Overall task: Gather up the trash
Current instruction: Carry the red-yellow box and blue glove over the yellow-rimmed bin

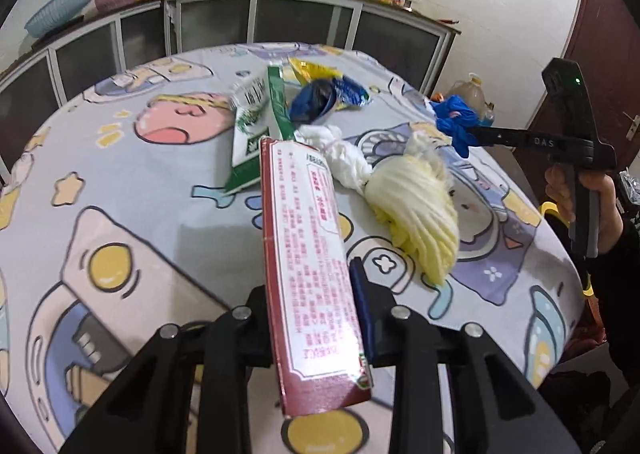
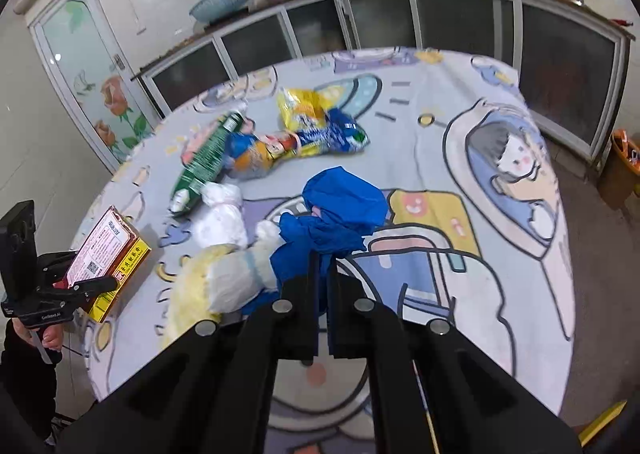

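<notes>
My left gripper (image 1: 312, 286) is shut on a red and white carton box (image 1: 308, 254) and holds it above the table; the box also shows in the right wrist view (image 2: 108, 254). My right gripper (image 2: 324, 262) is shut on a crumpled blue plastic bag (image 2: 340, 210), seen in the left wrist view (image 1: 456, 122) lifted off the table. On the table lie cabbage leaves (image 1: 416, 210), a white tissue wad (image 1: 344, 158), a green carton (image 1: 252, 122) and blue and yellow snack wrappers (image 2: 316, 134).
The round table (image 1: 120, 182) wears a cartoon-print cloth. Cabinets with a countertop (image 1: 256, 14) stand behind it, with basins and flasks on top. An orange basket (image 2: 624, 166) stands on the floor at the right. A glass door (image 2: 88, 74) is at the left.
</notes>
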`<state>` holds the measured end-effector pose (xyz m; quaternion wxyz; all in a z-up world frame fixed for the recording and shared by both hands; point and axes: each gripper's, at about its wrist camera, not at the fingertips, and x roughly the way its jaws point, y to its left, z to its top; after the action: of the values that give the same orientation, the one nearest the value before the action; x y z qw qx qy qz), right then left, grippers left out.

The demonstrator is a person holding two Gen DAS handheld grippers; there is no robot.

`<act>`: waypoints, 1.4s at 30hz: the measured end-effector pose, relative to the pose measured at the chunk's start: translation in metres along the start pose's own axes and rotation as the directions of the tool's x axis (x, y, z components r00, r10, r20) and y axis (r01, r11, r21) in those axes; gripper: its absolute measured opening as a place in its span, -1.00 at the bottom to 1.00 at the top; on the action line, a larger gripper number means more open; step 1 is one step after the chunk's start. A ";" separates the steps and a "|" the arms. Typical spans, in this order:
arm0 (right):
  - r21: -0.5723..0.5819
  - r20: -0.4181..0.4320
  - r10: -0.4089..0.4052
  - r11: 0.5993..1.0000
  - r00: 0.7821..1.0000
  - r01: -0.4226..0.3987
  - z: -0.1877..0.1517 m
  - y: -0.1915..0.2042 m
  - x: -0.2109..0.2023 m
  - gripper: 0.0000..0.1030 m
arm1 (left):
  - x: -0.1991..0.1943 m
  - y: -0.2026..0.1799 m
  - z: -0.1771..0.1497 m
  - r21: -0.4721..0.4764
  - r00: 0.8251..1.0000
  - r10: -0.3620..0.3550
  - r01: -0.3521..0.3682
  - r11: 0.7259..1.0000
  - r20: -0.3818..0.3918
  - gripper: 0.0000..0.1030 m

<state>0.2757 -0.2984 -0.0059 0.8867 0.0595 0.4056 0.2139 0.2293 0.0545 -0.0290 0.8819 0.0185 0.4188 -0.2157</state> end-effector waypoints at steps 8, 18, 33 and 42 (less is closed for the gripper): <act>0.001 0.067 -0.008 1.000 0.998 0.008 -0.013 0.004 -0.055 -0.93 | -0.036 -0.008 -0.001 -0.002 0.998 0.014 -0.014 1.000 0.068 -0.47; 0.058 0.134 -0.059 0.997 0.989 0.051 -0.050 -0.022 -0.116 -0.93 | -0.046 -0.056 0.010 0.065 0.994 -0.053 0.047 0.997 0.094 -0.47; 0.233 0.232 -0.277 0.947 0.932 0.223 -0.136 -0.090 -0.241 -0.93 | 0.000 -0.205 0.056 0.294 0.956 -0.293 0.272 0.916 0.030 -0.47; 0.365 0.219 -0.411 0.876 0.885 0.316 -0.190 -0.135 -0.287 -0.93 | 0.035 -0.307 0.066 0.402 0.905 -0.421 0.406 0.821 -0.055 -0.46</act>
<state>0.0123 -0.5562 0.0295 0.9392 0.1545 0.3043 -0.0378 0.1757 -0.2506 0.0330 0.7983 0.1051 0.3429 -0.4839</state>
